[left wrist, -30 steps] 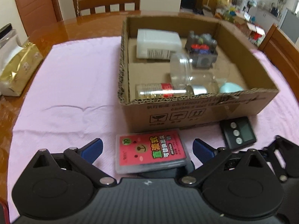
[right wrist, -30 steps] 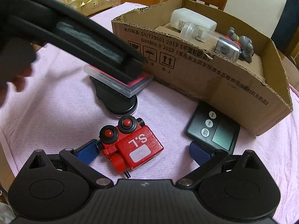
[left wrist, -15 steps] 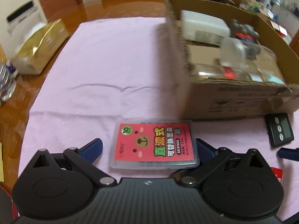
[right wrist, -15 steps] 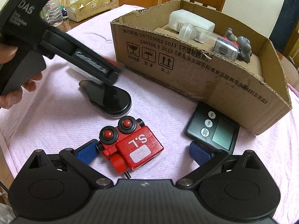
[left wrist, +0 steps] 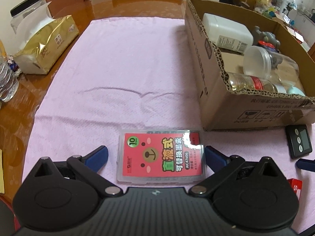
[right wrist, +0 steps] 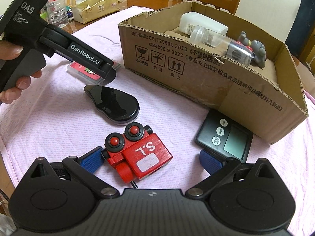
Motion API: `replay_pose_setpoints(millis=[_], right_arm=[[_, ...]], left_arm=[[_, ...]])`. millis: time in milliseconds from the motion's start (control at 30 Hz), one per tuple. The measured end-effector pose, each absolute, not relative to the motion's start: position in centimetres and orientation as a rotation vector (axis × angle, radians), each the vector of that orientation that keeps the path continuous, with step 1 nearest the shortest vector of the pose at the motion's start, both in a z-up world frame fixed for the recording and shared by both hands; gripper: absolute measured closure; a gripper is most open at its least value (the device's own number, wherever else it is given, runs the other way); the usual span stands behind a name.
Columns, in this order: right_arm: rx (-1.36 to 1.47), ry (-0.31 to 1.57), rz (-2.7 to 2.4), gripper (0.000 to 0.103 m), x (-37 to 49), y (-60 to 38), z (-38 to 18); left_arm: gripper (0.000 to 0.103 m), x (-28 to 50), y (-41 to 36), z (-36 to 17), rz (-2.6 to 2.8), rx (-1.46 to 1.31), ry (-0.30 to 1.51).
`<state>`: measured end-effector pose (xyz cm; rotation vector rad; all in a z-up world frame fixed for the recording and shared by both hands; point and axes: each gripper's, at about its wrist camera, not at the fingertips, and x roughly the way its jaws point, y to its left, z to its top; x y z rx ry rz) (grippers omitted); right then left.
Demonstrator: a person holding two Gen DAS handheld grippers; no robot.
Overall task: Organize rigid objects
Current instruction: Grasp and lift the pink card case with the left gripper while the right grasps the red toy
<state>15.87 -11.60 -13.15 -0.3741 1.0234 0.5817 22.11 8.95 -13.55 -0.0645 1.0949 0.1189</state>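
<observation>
One clear plastic card case (left wrist: 161, 155) with a pink bear label, carried between the left tongs (left wrist: 155, 155), has swung away from the cardboard box (left wrist: 214, 90) toward the open pink cloth (left wrist: 118, 68) over the last second; it was previously above the black teardrop-shaped device (right wrist: 114, 103), now uncovered. The move suggests repositioning rather than boxing. The left tongs appear closed narrowly on the case's sides. The right tongs (right wrist: 151, 157) stand wide around the red toy train (right wrist: 137, 153), near the bench's front edge, beside the digital timer (right wrist: 224, 137).
</observation>
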Motion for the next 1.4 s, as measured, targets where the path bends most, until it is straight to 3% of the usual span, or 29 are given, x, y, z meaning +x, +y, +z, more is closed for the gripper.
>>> replay_pose_setpoints(millis=[267, 600, 867, 1400], right_arm=[[-0.429, 1.051, 0.653, 0.000, 16.6, -10.9, -13.0], [-0.551, 1.066, 0.825, 0.000, 16.5, -9.4, -12.9], [-0.586, 1.069, 0.869, 0.022, 15.0, -9.1, -12.1], [-0.612, 1.022, 0.848, 0.035, 16.0, -9.0, -11.6]], left_arm=[[0.012, 21.6, 8.4, -13.2, 0.126, -0.076, 1.090], [0.012, 20.8, 8.2, -13.1, 0.125, -0.073, 1.061], [0.012, 20.0, 8.4, -13.2, 0.091, -0.050, 1.054], [0.012, 21.7, 8.6, -13.1, 0.007, 0.006, 1.077]])
